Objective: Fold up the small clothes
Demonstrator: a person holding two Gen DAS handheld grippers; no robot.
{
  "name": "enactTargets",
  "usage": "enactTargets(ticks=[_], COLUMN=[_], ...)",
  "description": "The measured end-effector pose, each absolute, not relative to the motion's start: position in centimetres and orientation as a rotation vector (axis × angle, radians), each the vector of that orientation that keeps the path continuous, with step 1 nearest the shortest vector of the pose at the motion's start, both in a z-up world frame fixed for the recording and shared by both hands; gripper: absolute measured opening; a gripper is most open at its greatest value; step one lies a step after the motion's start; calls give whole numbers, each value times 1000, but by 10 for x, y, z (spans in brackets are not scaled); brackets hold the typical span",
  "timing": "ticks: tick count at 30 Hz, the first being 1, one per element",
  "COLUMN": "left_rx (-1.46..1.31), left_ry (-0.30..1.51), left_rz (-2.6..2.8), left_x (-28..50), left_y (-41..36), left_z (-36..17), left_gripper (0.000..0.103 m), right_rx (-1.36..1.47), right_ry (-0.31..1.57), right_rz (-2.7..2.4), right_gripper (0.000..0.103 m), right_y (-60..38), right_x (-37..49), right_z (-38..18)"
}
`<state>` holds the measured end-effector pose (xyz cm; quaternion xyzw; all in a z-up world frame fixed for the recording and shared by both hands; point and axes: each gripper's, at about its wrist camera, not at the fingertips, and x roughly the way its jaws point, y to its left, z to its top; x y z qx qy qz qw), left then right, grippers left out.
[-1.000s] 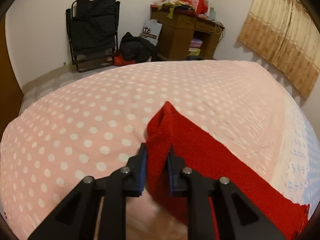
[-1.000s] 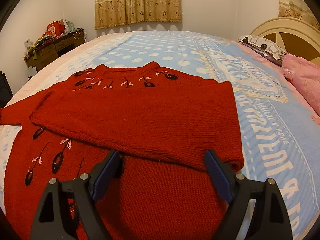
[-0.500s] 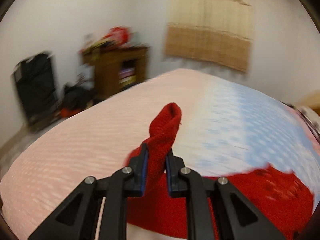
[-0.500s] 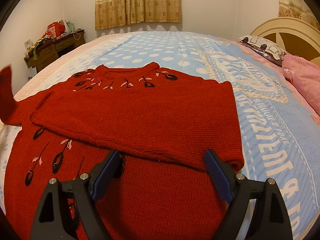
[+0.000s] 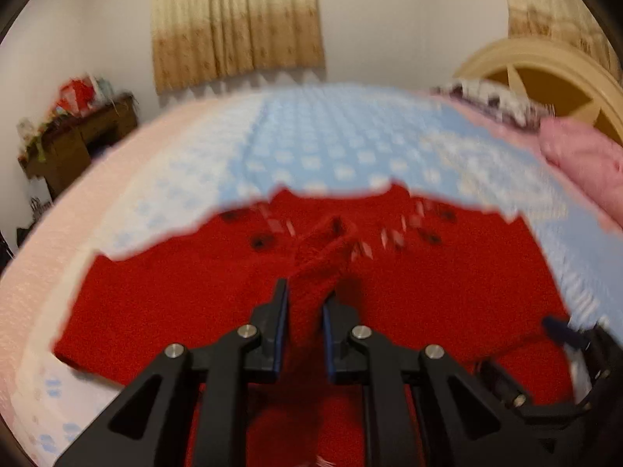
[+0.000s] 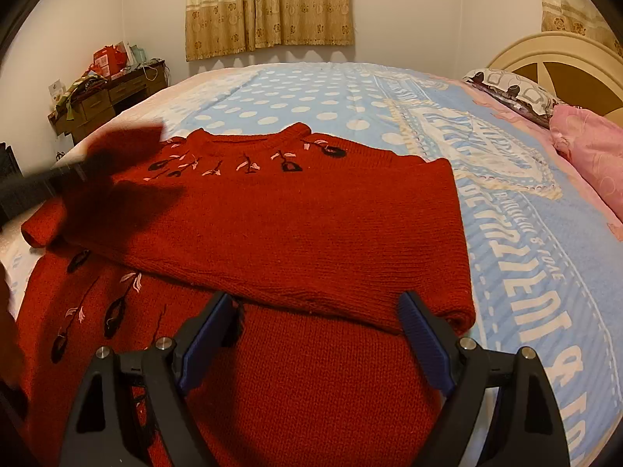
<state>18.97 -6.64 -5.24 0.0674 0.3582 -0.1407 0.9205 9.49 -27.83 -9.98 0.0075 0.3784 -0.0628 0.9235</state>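
**Sweater on bed, one sleeve gripped and raised over the body**

Sweater (image 6: 296,225), red knit with dark and pink embroidery, lies flat on the bed (image 6: 518,233). Its neckline points toward the curtain (image 6: 268,4) on the far wall; the long axis runs from that collar back toward the right gripper. One sleeve is folded crosswise over the chest, its folded edge lying just ahead of the right gripper.

Left gripper (image 5: 304,303): angled downward over the garment's middle, fingers (image 5: 281,311) nearly closed and pinching the other sleeve (image 5: 323,257), whose cuff stands up beyond the tips, above the embroidered yoke. This view is motion-blurred. In the right wrist view this gripper shows only as a dark blur near the left shoulder.

Right gripper (image 6: 315,334): angled downward at the lower body of the sweater, fingers (image 6: 424,334) spread wide with nothing clamped; knit fabric lies beneath them.
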Motion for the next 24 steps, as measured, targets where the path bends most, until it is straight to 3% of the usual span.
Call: enactTargets(ticks=[3,4,5,7,8,16,19,21,22,24], left_rx=[112,105,95,56,33,-58,-56,-22,-25,-57], left_ry=[802,808,804,763,728,798,819,806,807,806], left_rz=[-322,-331,-340,-336,-307,-106,-86,-75,-74,-82], left_x=[183,178,173,162,153,137,134,131,131,132], left_y=[-59,-51,-48,-24,-9,56,55,51,51,56], left_z=[-59,-56,-55,-46,-42,-87,-108,-107,-107,-108], left_gripper=[26,39,59,84,90,91,92,92,93,96], right_rx=[16,16,16,21,29,290,219,152,135,125], right_ry=[776,776,776,770,763,693,733,771,800,844], right_rz=[-128,-128,-128,-125,-122,69,119,139,144,146], right_gripper=[87,87,87,87,87,87,87,78,66,62], right_y=[-278,-279,-279,-279,-280,-275,-240,-215,-204,-188], right_x=[95,95,94,94,93,99,125,148,161,176], right_z=[-100,-100,-100,-100,-99,-58,-55,-64,-71,-85])
